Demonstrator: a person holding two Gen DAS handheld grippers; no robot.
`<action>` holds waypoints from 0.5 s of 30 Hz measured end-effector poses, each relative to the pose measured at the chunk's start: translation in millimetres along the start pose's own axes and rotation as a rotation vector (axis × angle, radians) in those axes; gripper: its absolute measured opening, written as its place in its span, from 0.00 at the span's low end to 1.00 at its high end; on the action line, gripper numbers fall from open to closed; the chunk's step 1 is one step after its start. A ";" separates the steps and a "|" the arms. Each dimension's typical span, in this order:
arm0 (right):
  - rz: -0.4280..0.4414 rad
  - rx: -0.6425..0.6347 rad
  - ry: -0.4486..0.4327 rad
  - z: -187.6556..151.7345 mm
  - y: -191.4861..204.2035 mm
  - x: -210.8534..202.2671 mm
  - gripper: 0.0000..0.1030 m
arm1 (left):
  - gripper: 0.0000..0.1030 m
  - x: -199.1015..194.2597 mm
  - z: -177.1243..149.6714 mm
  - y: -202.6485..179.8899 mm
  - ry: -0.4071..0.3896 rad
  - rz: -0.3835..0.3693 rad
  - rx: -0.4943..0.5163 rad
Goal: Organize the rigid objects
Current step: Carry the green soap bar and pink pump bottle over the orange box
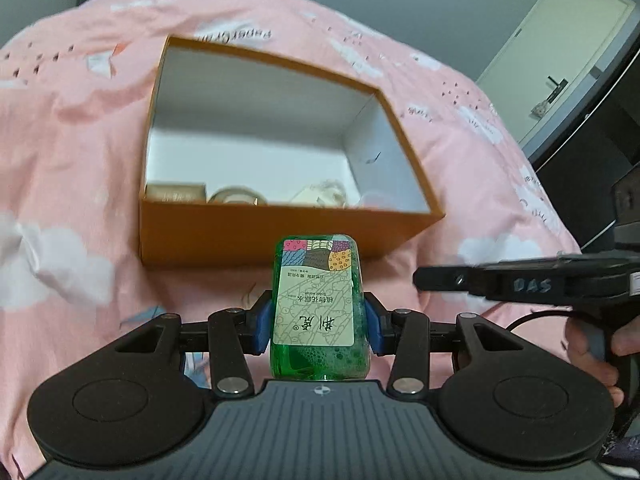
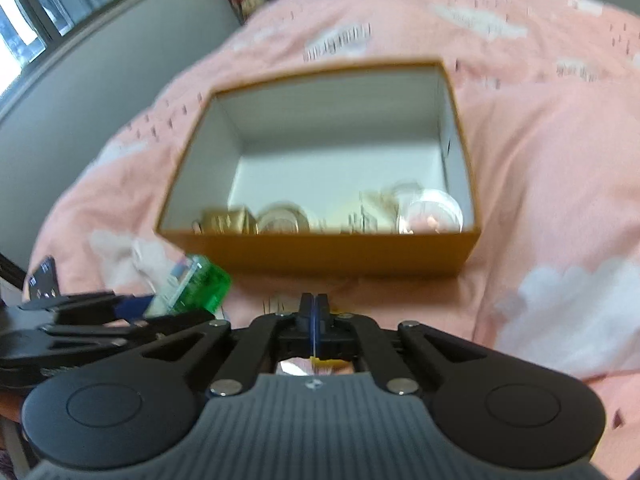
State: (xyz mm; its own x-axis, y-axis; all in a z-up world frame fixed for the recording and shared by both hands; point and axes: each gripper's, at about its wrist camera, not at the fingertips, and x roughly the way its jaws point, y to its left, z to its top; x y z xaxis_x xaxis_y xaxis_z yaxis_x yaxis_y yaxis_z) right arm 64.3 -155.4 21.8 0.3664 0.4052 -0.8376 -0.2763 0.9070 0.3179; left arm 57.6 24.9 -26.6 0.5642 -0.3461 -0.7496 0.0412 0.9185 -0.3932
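Left gripper [image 1: 319,326]: blue pads clamped on either side of the bottle [image 1: 318,308], a green clear one with a printed label, foam visible in the liquid. Bottle is held clear of the bedspread [image 1: 72,152], short of the box [image 1: 280,236] at 12 o'clock.

Box: orange outside, white inside, open top, resting on the pink bedspread. Along its near wall, left to right: gold item [image 2: 226,220], round tin [image 2: 283,220], pale crumpled item [image 2: 372,208], clear round container [image 2: 432,212]. Details blurred. Far half of the floor is bare.

Right gripper [image 2: 315,316]: jaws closed together on nothing, at 3 o'clock of the bottle, low before the box.

Step in hand, by judgement: carrying the bottle to the box. Next move calls for lifting over the near wall, lowering into the free space behind the stored items, then releasing.
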 end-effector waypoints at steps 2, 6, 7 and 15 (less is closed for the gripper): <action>-0.009 0.028 0.047 -6.5 -5.6 13.9 0.06 | 0.50 6.0 -5.7 5.8 0.021 0.006 -0.010; -0.040 0.117 0.127 -22.5 -25.3 38.6 0.36 | 0.50 25.4 -13.9 11.4 0.063 0.006 -0.013; -0.042 0.140 0.151 -26.5 -30.9 44.6 0.35 | 0.50 30.8 -16.2 11.4 0.074 0.013 -0.008; 0.027 0.297 0.304 -45.2 -56.7 84.0 0.41 | 0.50 56.5 -28.6 14.0 0.147 0.069 0.016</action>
State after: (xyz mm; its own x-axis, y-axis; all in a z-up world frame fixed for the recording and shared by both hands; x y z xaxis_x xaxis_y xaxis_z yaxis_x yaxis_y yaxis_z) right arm 70.5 -178.0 -86.7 0.0712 0.4168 -0.9062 0.0019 0.9084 0.4180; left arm 66.5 12.8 -89.7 0.4398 -0.3056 -0.8445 0.0205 0.9435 -0.3307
